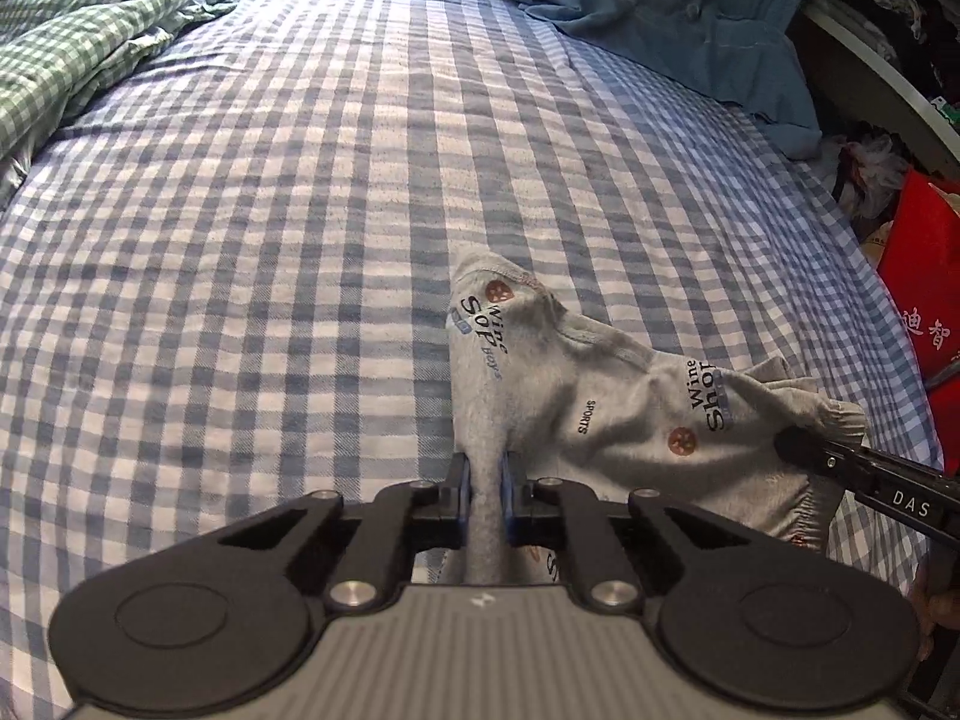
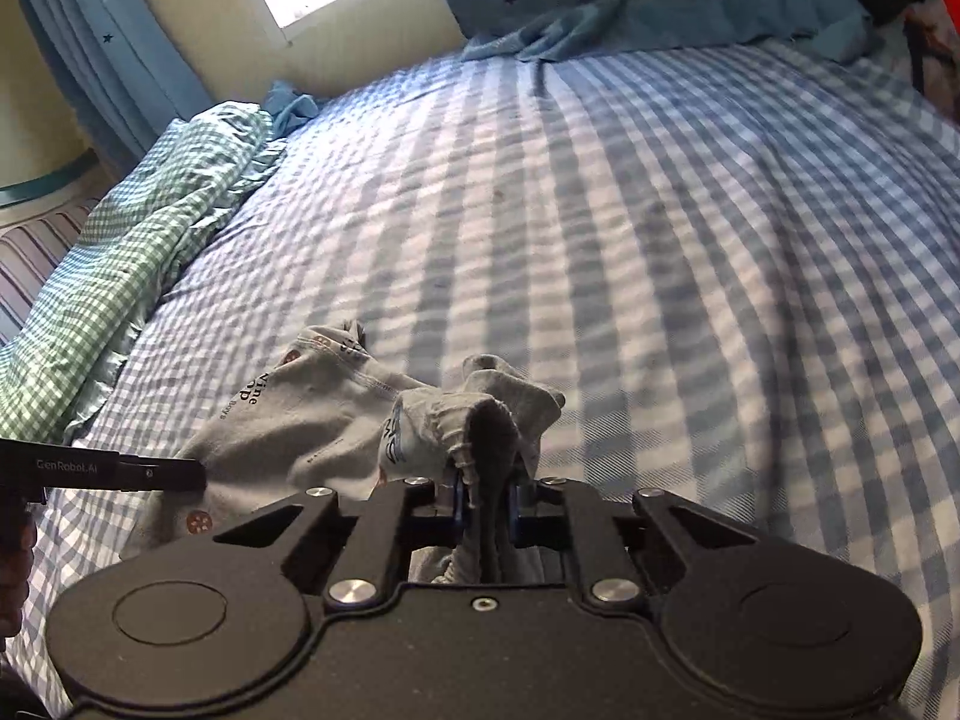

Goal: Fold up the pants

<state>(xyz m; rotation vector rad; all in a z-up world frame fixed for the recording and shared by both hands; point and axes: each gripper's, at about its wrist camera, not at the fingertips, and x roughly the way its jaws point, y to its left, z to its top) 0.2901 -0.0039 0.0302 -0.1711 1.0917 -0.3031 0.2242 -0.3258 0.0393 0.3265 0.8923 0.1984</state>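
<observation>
Small grey pants (image 1: 606, 396) printed with "Wine Shop" and "SPORTS" hang bunched between both grippers above the checked bed. My left gripper (image 1: 485, 468) is shut on one edge of the grey fabric. My right gripper (image 2: 485, 489) is shut on the gathered elastic waistband end of the pants (image 2: 312, 414). The right gripper's finger (image 1: 804, 447) shows in the left wrist view at the pants' right end. The left gripper's finger (image 2: 174, 474) shows in the right wrist view at the pants' left side.
A blue and white checked bedsheet (image 1: 270, 210) covers the bed. A green checked quilt (image 1: 78, 42) lies bunched at far left. A blue cloth (image 1: 672, 12) is heaped at the far right. A red box (image 1: 924, 276) stands beside the bed's right edge.
</observation>
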